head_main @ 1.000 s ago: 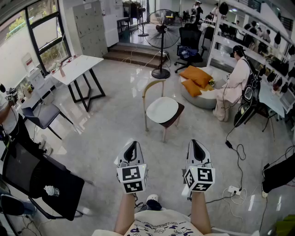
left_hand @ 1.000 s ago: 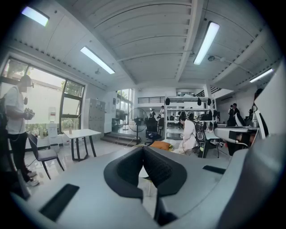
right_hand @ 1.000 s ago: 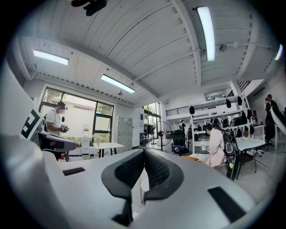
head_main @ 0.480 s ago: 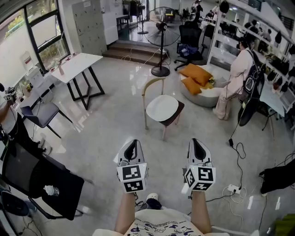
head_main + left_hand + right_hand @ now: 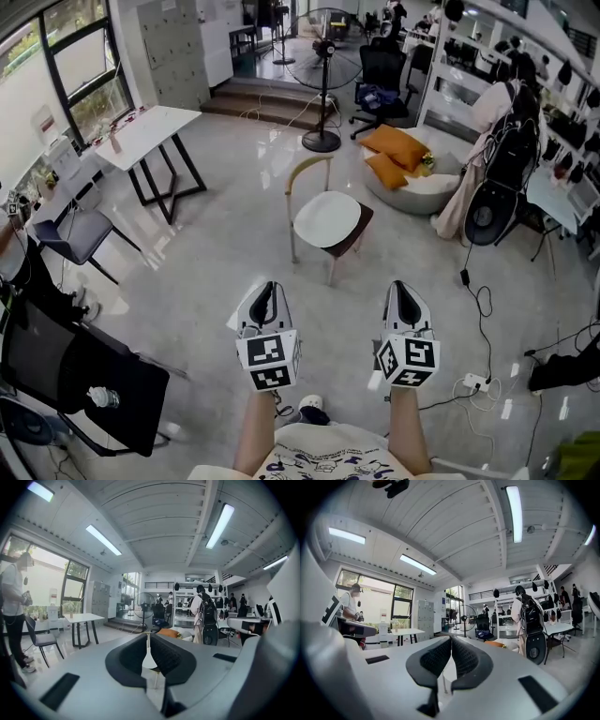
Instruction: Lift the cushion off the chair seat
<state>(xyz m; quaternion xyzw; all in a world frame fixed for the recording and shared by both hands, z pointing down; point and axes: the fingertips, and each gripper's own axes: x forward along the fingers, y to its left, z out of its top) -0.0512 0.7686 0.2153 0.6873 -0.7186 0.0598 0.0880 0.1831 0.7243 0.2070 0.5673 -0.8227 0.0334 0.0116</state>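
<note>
A round white cushion (image 5: 327, 218) lies on the seat of a wooden chair (image 5: 307, 169) with a curved back, in the middle of the floor in the head view. My left gripper (image 5: 267, 292) and right gripper (image 5: 400, 290) are both held out in front of me, well short of the chair, side by side. Both are shut with nothing between their jaws. In the left gripper view the cushion (image 5: 149, 663) shows as a white sliver past the closed left gripper (image 5: 148, 641). The right gripper (image 5: 451, 644) also points level toward the chair.
A white table (image 5: 150, 131) stands at left, a standing fan (image 5: 322, 66) behind the chair, orange pillows (image 5: 394, 155) on a round bed at right. A person with a backpack (image 5: 497, 178) stands at right. Cables and a power strip (image 5: 473, 382) lie on the floor. A black chair (image 5: 84, 370) is near left.
The chair has come slightly nearer in the head view as I move forward. The person at right has stood up and turned. Both grippers stay shut.
</note>
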